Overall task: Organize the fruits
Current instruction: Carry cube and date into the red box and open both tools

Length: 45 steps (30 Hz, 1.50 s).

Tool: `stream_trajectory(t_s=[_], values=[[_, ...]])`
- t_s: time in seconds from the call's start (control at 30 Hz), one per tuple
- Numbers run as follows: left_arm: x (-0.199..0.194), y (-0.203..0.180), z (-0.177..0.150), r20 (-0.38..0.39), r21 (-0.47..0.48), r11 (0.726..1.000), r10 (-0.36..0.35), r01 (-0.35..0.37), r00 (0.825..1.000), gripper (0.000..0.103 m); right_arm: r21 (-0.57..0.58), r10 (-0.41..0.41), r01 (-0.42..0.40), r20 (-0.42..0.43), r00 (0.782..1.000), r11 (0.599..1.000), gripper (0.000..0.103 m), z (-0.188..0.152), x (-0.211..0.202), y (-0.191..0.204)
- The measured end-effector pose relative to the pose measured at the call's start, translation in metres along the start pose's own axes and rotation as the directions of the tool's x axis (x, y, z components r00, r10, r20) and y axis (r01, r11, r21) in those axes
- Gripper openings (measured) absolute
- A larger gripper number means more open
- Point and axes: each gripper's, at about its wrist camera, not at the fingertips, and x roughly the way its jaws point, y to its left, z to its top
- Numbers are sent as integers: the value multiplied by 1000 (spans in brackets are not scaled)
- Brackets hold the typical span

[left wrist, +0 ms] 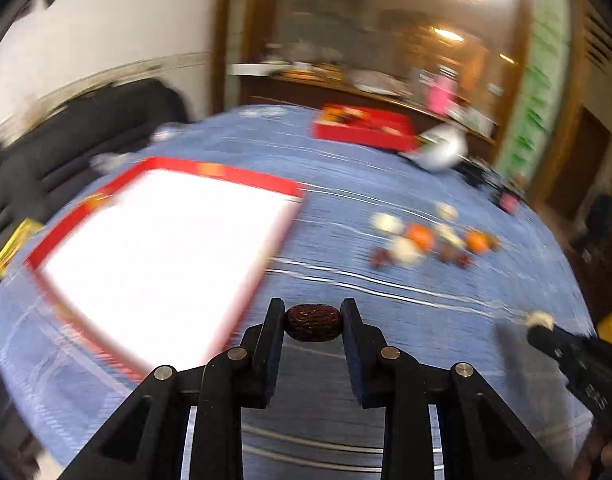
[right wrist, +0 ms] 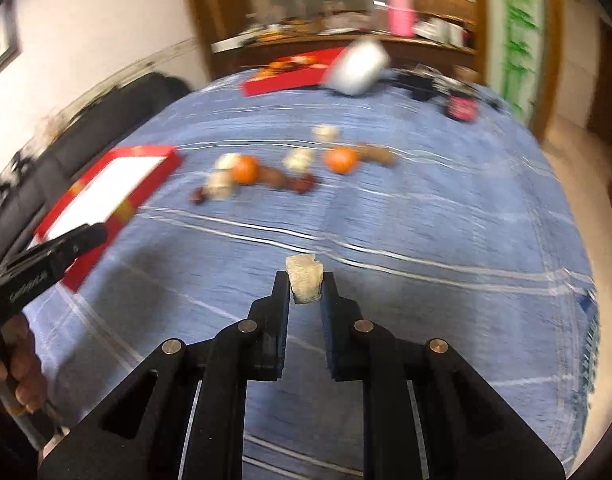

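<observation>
Fruits in transit: left gripper (left wrist: 313, 322) fingers clamp a wrinkled dark-red date (left wrist: 313, 323); right gripper (right wrist: 304, 283) fingers pinch a pale, possibly dried, chunk (right wrist: 304, 282). Maintain both grips firmly until above the white-lined red tray (left wrist: 162, 256), ahead-left.

- You are working in a home, by the look of a living or dining room.
- A blue striped tablecloth (right wrist: 385, 220) covers the table before you.
- A dark sofa (left wrist: 90, 128) stands against the pale wall.
- A wooden sideboard (right wrist: 345, 46), cluttered with household bits and a pink tumbler (right wrist: 399, 14), lines the far side under warm lamps.
</observation>
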Motion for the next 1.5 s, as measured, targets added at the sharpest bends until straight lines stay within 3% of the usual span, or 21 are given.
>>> stream_trajectory(t_s=[0.13, 0.27, 0.4, 0.6, 0.87, 1.17, 1.2, 1.27, 1.3, 1.5], values=[[5, 58, 4, -16, -127, 986, 108, -109, 994, 27, -103, 86, -86, 2, 996, 991, 14, 17, 13, 60], [10, 90, 6, -22, -193, 966, 173, -174, 985, 27, -190, 172, -169, -1, 985, 967, 14, 35, 32, 123], [12, 109, 11, -19, -221, 954, 205, -204, 979, 27, -248, 227, -220, -3, 974, 943, 14, 54, 55, 174], [27, 123, 17, -53, -234, 943, 229, -235, 972, 27, -290, 240, -238, -29, 970, 927, 14, 71, 92, 226], [38, 136, 17, -82, -244, 932, 257, -270, 963, 27, -281, 244, -253, -69, 967, 926, 15, 89, 132, 253], [44, 150, 13, -143, -288, 912, 260, -291, 955, 28, -270, 217, -254, -160, 963, 929, 16, 86, 160, 265], [44, 148, 14, -153, -279, 914, 259, -293, 954, 33, -273, 215, -259, -181, 960, 926, 20, 86, 162, 266], [42, 144, 15, -167, -260, 917, 265, -302, 950, 38, -288, 208, -258, -195, 959, 922, 39, 85, 159, 268], [41, 140, 16, -175, -251, 919, 265, -304, 948, 41, -294, 199, -249, -190, 961, 923, 43, 85, 155, 268], [22, 121, 18, -142, -291, 914, 252, -283, 957, 68, -295, 234, -260, -122, 965, 919, 43, 89, 114, 250]])
